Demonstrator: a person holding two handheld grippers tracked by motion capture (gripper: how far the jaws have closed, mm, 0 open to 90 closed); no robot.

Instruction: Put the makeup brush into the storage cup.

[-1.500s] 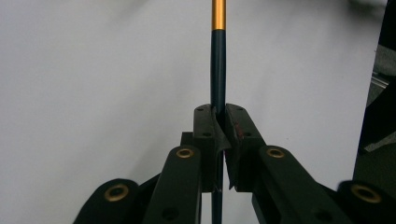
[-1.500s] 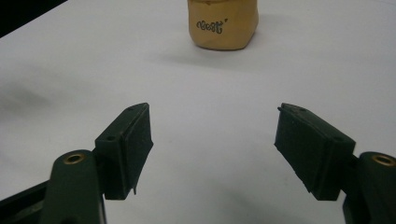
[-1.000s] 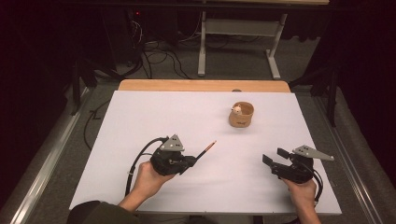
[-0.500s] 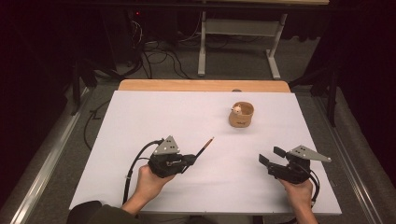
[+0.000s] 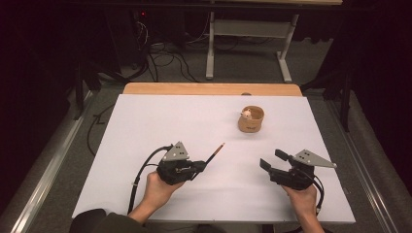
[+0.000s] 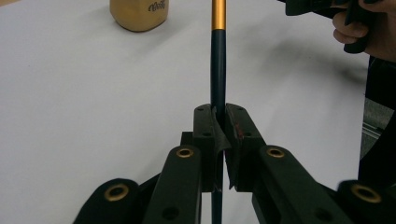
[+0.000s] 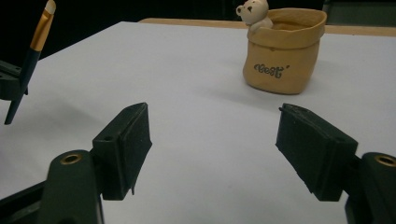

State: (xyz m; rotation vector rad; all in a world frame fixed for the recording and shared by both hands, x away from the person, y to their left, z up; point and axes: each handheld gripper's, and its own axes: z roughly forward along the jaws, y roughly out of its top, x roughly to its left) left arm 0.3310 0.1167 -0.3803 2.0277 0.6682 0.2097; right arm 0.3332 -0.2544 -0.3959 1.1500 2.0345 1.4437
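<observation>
Right tool (image 5: pixel 268 161) shifted inward, released; left tool (image 5: pixel 200 166) grasping brush (image 5: pixel 216 153); pot (image 5: pixel 251 119) ahead, insertion pending.

The tan pot (image 7: pixel 283 55) bears dark cursive lettering that looks like "best", not fully legible.

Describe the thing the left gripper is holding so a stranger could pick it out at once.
Start at the white table and find the left gripper near its front edge. Clamped between the shut jaws is a thin brush, its handle pointing toward the tan bear pot. The dark handle with a gold band and pale tip sets it apart; the right gripper stands open with nothing in it.
</observation>
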